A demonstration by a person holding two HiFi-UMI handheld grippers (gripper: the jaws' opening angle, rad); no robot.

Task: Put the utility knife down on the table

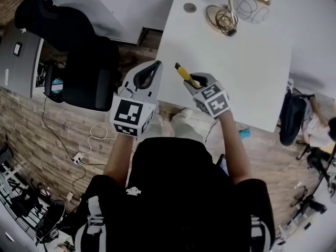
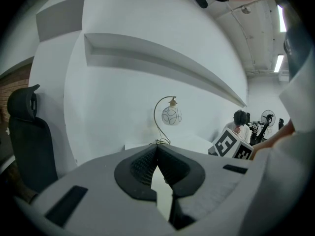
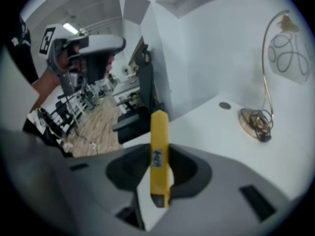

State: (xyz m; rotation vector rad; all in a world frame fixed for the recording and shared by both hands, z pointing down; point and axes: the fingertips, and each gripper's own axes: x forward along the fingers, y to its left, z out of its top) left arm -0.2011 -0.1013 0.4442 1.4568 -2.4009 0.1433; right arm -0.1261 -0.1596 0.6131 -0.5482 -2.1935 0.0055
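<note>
Black-clad shoulders fill the bottom of the head view, and both forearms reach out from them toward the white table (image 1: 236, 77). The right gripper (image 1: 195, 82) is clamped on the yellow utility knife (image 3: 159, 156). Its 2 jaws pinch the handle near 1 end, so most of the body sticks out past the tips. The knife hangs in the air over the table's near left corner, not yet touching the surface. Its free end points toward the table's left edge. I cannot tell whether the blade is extended.

The left gripper (image 1: 152, 70) has its jaws together on nothing and sits just beside the right one, off the table's edge above the wooden floor (image 1: 63, 135).

The main risk, as I judge it, is letting go too high or too close to that corner. The knife could then bounce or slide off the edge and fall to the floor or onto the person's legs. Because the grip is far from the knife's middle, the long free end could also pivot as it touches down. The lamp (image 1: 251, 5) and its coiled cable (image 1: 224, 19) stand well apart at the far side, so a collision there looks unlikely.
</note>
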